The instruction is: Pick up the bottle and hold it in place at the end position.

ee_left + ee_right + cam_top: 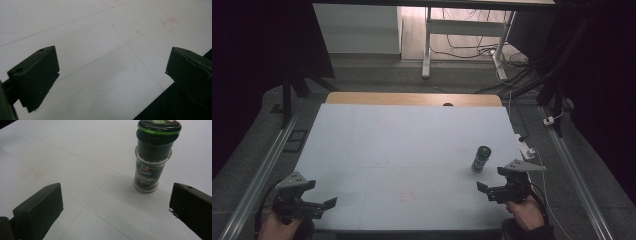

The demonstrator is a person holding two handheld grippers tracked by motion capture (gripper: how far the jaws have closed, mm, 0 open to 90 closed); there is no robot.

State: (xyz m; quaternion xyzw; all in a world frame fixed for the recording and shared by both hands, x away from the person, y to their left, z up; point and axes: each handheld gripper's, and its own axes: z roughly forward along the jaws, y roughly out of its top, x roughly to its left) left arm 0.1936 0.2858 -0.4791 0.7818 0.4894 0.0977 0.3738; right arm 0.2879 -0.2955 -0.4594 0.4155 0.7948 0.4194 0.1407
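**Ana:** Spice jar [481, 159] standing upright on the white surface [402, 150], dark lid with a green rim on top, and it sits just ahead of the right gripper [494, 182], a touch toward its right finger.

**Ben:** Is the gripper on it?

**Ana:** No contact. In the right gripper view the jar [152, 157] stands beyond the fingers [40, 207], clear of both of them, closer to the right-hand one. The fingers are spread wide and hold nothing; bare surface [82, 165] lies between them.

**Ben:** And the other side?

**Ana:** Left gripper [319, 195] is low at the near left corner of the surface, well apart from the jar. Its fingers [37, 75] are spread wide too, nothing between them but white surface [105, 62] with thin pencilled lines crossing it.

**Ben:** Anything else near those fingers?

**Ana:** A faint reddish square mark [170, 24] on the surface, out ahead of the left gripper's right-hand finger. The edge of the surface runs just under that same finger, dark beyond it.

**Ben:** Hands?

**Ana:** The person's left hand [277, 227] and right hand [524, 212] each wrap a gripper handle at the near edge, with a cable trailing from the right one.
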